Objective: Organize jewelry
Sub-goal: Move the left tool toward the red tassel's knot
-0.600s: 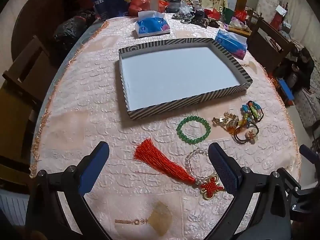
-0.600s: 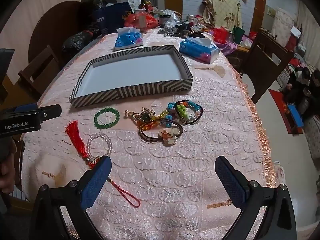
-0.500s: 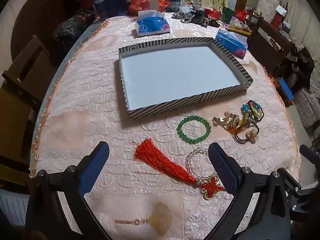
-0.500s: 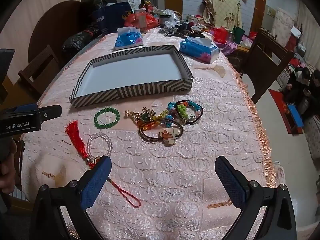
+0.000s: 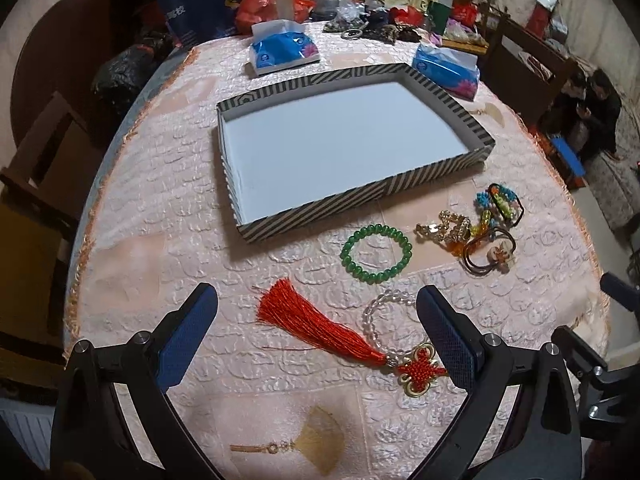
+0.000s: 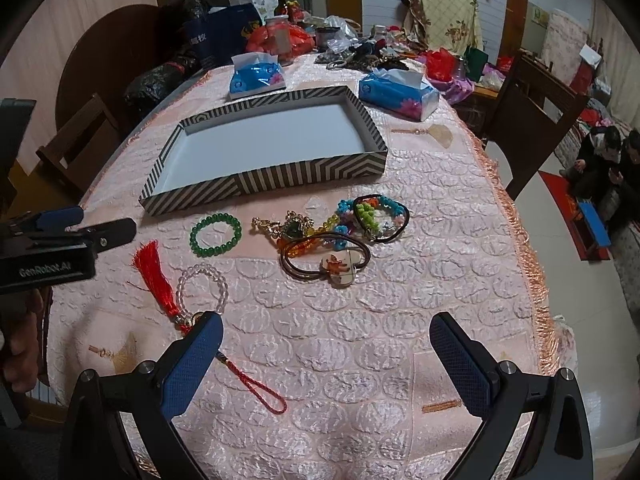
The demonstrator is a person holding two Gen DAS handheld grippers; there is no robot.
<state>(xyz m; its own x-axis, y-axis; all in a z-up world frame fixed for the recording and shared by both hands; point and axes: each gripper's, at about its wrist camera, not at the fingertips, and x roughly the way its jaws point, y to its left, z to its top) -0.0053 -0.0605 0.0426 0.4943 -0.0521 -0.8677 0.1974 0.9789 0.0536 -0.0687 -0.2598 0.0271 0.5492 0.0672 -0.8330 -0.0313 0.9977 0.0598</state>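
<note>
A striped tray point(image 5: 308, 210) point(image 6: 260, 180) with a white inside sits on the pink tablecloth. In front of it lie a green bead bracelet point(image 5: 376, 253) point(image 6: 215, 234), a clear bead bracelet with red tassel and knot point(image 5: 320, 326) point(image 6: 160, 280), a gold chain piece point(image 5: 444, 232) point(image 6: 288, 226), colourful beaded bands point(image 5: 500, 204) point(image 6: 376, 216) and a brown hair tie with a charm point(image 5: 492, 254) point(image 6: 328, 260). My left gripper point(image 5: 316, 332) is open, above the tassel. My right gripper point(image 6: 326, 352) is open over bare cloth, nearer than the hair tie.
Two blue tissue packs point(image 6: 258, 76) point(image 6: 398, 90) stand behind the tray, with clutter and bags at the table's far end. Wooden chairs point(image 6: 532, 120) point(image 5: 36, 168) flank the table. The fringed table edge point(image 6: 532, 264) runs on the right.
</note>
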